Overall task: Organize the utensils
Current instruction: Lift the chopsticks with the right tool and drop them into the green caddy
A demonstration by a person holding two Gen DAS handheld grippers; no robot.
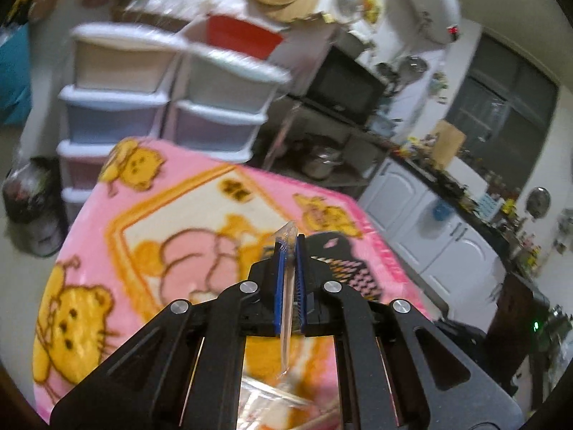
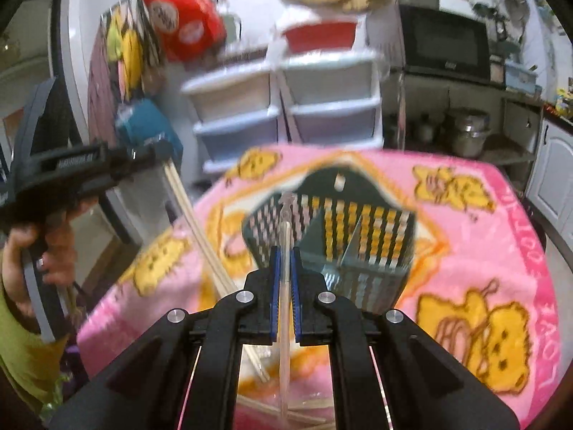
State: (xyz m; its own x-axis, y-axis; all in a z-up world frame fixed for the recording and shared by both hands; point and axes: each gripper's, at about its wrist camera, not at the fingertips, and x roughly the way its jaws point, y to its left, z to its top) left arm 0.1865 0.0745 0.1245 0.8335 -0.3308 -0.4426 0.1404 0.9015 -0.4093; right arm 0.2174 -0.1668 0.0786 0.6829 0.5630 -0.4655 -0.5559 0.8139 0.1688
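Nearest the lens in the left wrist view, the left gripper point(image 1: 289, 251) has its blue-padded jaws pressed onto a clear plastic wrapper point(image 1: 287, 268) that runs between them, its sealed tip poking out just past the fingertips and its lower end hanging back toward the camera. Beyond and slightly right of the jaws stands the dark utensil basket point(image 1: 335, 258), mostly hidden behind the right finger. Underneath spreads the pink cartoon blanket point(image 1: 172, 222); its far edge drops off ahead of the jaws, with plastic drawer units point(image 1: 168, 93) behind it.

In the right wrist view, far left of the jaws, the left gripper point(image 2: 164, 157) hangs above the blanket's left edge, wooden chopsticks point(image 2: 200, 236) slanting down from it toward the camera. The right gripper point(image 2: 285, 251) pinches a second clear-wrapped chopstick pair point(image 2: 285, 243), the wrapper's crimped tip reaching just past the fingertips. Directly ahead and to the right sits the slotted basket point(image 2: 358, 229) with a divider between its compartments, open at the top. More loose chopsticks point(image 2: 311, 403) lie below the jaws. The blanket point(image 2: 501, 251) extends well to the right of the basket.
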